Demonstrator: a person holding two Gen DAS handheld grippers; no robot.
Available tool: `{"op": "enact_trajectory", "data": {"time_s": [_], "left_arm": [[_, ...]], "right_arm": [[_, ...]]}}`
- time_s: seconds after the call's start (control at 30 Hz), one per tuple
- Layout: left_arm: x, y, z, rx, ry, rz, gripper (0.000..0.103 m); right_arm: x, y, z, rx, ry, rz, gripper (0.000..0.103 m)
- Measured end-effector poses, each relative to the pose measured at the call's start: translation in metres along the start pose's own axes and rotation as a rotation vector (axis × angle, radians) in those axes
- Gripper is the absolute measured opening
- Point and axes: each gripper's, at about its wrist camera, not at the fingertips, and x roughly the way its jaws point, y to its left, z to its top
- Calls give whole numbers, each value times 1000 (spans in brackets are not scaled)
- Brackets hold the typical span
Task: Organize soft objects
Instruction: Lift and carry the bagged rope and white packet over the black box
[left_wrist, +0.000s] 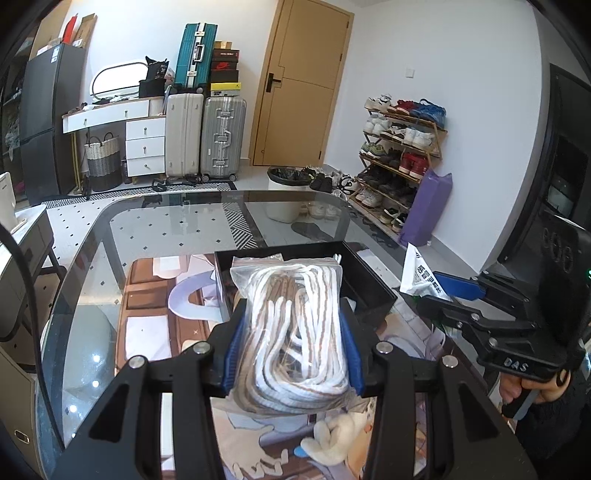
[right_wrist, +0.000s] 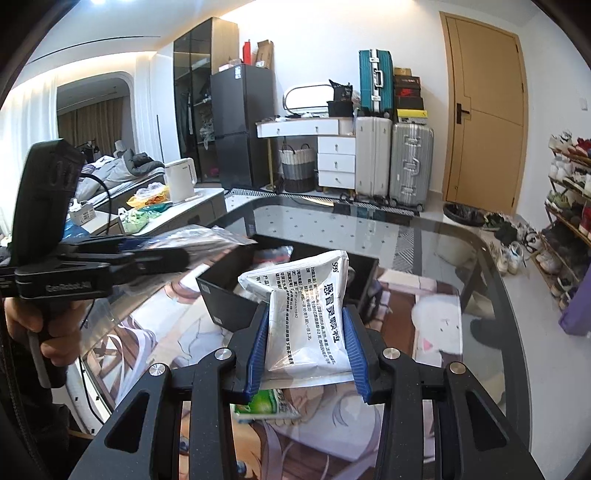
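Left gripper (left_wrist: 291, 354) clamps bagged cord (left_wrist: 295, 332) | right gripper (right_wrist: 308, 347) pinches foil pouch (right_wrist: 306, 321) | both raised frame-centre, likely bound for black bin (left_wrist: 369, 284)

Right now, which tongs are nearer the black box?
Left. The left tongs hold the clear bag of rope with its far end over the black box. The right tongs, holding a silver pouch, sit off its side.
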Motion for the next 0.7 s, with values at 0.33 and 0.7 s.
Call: {"op": "enact_trajectory", "data": {"time_s": [0.33,0.7], "left_arm": [[10,2,14,9,-38,27,44],[33,3,24,22,-40,37,44]], "right_arm": [[8,-2,20,-8,-26,13,39],[26,-11,29,16,-25,19,39]]}}
